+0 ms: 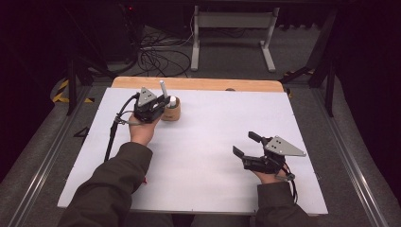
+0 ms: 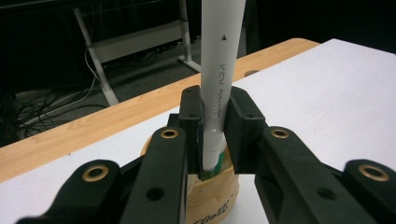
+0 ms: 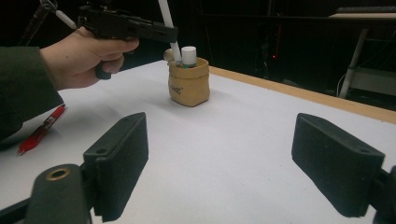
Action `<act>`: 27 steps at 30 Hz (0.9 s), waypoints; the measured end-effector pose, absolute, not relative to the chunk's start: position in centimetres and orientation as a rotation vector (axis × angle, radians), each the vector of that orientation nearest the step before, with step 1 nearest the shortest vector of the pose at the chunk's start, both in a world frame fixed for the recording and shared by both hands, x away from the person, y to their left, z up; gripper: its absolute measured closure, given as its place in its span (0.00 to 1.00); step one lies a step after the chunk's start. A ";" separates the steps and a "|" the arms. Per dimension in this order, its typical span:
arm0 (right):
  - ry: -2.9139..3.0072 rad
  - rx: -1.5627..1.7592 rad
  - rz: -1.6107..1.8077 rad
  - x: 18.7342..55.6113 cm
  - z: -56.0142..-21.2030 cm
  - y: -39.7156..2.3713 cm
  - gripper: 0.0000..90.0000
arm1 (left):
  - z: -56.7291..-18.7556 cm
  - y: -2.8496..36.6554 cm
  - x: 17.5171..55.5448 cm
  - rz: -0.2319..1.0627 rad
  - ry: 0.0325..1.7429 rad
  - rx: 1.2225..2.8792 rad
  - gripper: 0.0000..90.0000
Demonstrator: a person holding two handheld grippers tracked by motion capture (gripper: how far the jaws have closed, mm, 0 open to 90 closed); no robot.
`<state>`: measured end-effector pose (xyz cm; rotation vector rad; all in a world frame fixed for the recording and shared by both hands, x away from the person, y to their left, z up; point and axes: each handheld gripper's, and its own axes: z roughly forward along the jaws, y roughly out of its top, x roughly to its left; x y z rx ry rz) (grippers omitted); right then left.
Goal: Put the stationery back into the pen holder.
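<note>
Upper left of the high view, the left gripper (image 1: 156, 105) is clamping a white marker (image 1: 163, 88) tip-down in the tan holder (image 1: 171, 112). Off-centre pressure could be tipping that light holder. The right gripper (image 1: 245, 144) is idling with jaws apart, holding nothing.

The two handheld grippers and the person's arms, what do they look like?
Both the left gripper and right gripper are black, each topped by a grey three-cornered plate and trailing a black cable. Brass-coloured rivets dot the linkages; the pads are blocky black. The sleeves are dark olive.

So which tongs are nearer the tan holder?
Left. The left tongs sit right beside the tan holder, shut on the white marker above it; the right tongs are open, well off across the table.
</note>
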<state>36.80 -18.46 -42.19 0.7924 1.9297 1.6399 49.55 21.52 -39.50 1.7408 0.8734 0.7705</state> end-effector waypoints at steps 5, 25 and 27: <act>1.933 0.793 1.640 36.8 -42.2 -18.4 0.22 | -39.7 21.3 49.7 0.765 0.877 1.743 0.87; 1.946 0.791 1.634 36.9 -42.3 -18.3 0.22 | -40.4 21.3 50.1 0.742 0.907 1.765 0.84; 1.949 0.788 1.635 36.9 -42.3 -18.3 0.22 | -40.3 21.4 50.1 0.740 0.908 1.763 0.82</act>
